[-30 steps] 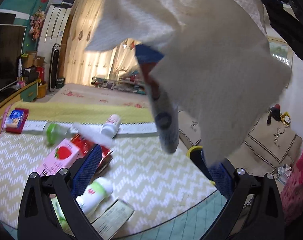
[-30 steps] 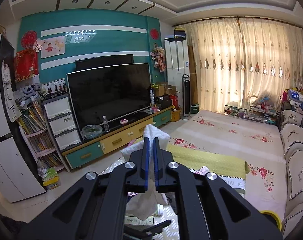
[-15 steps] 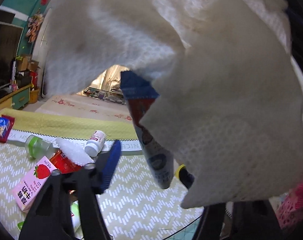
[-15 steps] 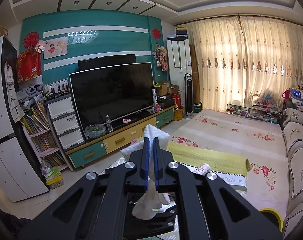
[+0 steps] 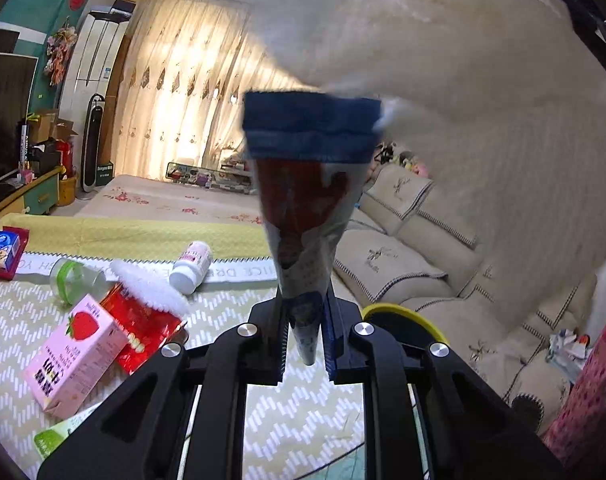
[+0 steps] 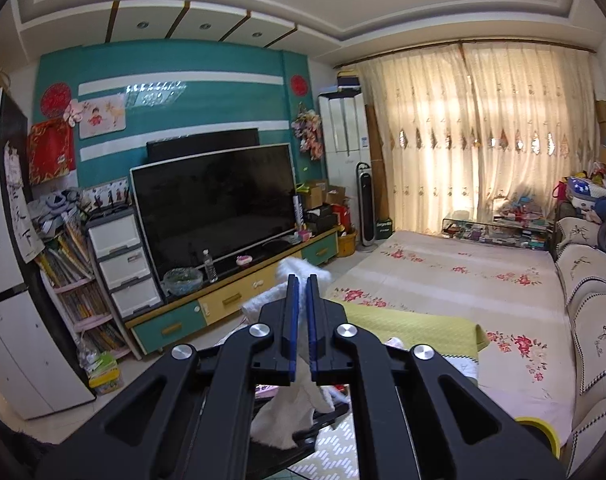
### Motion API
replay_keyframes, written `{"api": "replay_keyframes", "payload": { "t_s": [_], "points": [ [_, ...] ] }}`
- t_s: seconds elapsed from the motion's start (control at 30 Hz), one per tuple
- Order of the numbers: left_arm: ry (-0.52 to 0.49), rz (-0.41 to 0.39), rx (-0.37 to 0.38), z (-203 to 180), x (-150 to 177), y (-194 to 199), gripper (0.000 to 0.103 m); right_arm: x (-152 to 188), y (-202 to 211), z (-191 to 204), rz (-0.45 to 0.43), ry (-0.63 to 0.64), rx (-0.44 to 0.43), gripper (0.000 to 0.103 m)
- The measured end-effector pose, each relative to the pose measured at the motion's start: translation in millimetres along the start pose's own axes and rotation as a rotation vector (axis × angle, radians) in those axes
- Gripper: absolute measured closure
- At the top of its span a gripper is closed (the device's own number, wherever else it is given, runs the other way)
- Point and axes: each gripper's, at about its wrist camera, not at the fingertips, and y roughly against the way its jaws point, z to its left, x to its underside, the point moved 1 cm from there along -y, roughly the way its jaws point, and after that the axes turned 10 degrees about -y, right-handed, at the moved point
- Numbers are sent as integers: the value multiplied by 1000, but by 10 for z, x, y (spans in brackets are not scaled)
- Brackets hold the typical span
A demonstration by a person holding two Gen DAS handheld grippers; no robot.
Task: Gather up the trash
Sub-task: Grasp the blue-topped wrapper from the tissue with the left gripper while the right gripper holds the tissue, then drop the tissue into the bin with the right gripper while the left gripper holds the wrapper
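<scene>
Since the earlier frame, the left gripper (image 5: 303, 340) has gone from spread wide to closing its jaws on the tip of the cone-shaped wrapper (image 5: 305, 216) between them. Right gripper (image 6: 301, 328) stays pressed together, pinching the white tissue (image 6: 291, 404), which hangs below its jaws.

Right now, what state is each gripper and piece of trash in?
Left gripper: fingers closing around the cone wrapper's tip.
Right gripper: shut on the tissue.
Cone wrapper: hanging point down.
Tissue: pinched, draping.
Pink carton: lying flat.
White bottle: on its side.
</scene>
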Motion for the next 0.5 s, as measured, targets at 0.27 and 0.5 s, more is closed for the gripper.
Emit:
{"api": "replay_keyframes", "payload": {
  "t_s": [0.27,0.5],
  "points": [
    [-5,58,-15,-3,221,97,89,-85,214,-273,-48,-27,72,99],
    [-11,58,-11,-139,227,408,89,8,308,-767,-30,-82,221,99]
  ]
}}
